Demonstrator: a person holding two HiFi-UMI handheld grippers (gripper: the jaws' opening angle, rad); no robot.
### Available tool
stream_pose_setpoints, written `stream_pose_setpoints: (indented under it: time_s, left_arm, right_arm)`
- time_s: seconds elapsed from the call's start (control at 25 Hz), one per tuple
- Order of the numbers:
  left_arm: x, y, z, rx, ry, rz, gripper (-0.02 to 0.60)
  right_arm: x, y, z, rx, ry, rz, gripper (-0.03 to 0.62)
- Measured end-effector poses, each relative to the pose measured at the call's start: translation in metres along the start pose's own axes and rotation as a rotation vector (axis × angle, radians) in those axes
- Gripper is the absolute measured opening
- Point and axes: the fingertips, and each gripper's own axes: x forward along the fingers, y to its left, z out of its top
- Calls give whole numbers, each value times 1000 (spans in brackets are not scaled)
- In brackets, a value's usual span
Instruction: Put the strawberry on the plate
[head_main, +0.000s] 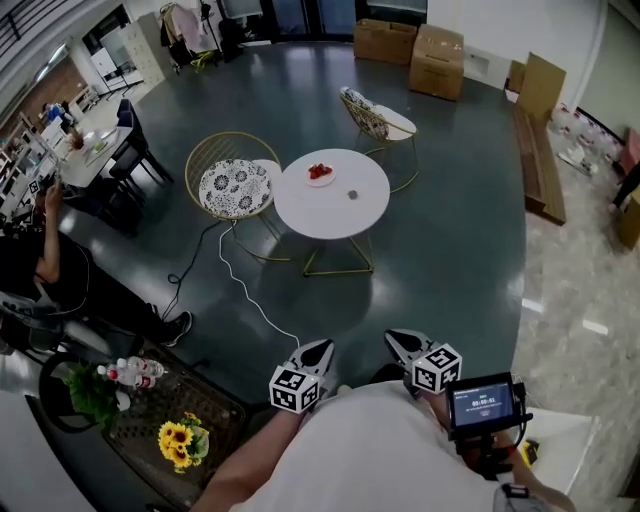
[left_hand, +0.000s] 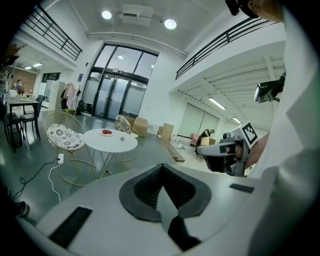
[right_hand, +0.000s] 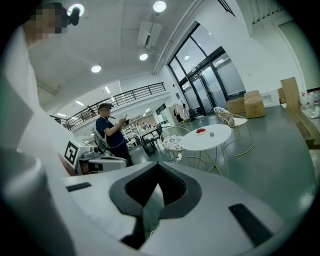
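Close in, the person holds both tools low in front of a white shirt, pointing out into the room. The left hand-held gripper (head_main: 316, 352) has its jaws pressed together with nothing between them, and the right hand-held gripper (head_main: 405, 345) looks the same, its dark pads meeting at the tip and empty (each tool's own camera shows just a hollow behind the closed tips). The two sit near each other, side by side.

Down to the person's left is a bunch of sunflowers (head_main: 178, 441). A white cable (head_main: 245, 290) snakes away across the dark green floor (head_main: 450, 230) toward the furniture.

Well apart from both tools stands the round white table (head_main: 335, 215). On its far left part sits a small plate (head_main: 311, 181), and the strawberry (head_main: 320, 171) lies on it as a red cluster, too small to count. A small grey object (head_main: 352, 194) rests on the bare tabletop near the plate, not touching it.

A chair with a patterned cushion (head_main: 235, 187) stands against the table's left side, and a second chair (head_main: 375, 118) stands behind it. Cardboard boxes (head_main: 437, 60) are stacked by the far wall.
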Motion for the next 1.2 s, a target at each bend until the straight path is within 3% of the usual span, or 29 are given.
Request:
stream_pose_setpoints:
  time_s: [0.84, 1.2]
  left_arm:
    - [-9, 21, -2, -24, -13, 25, 6]
    - [21, 39, 14, -53, -15, 73, 6]
  right_arm:
    - [13, 4, -8, 14, 19, 2, 6]
    - [45, -24, 19, -8, 38, 69, 6]
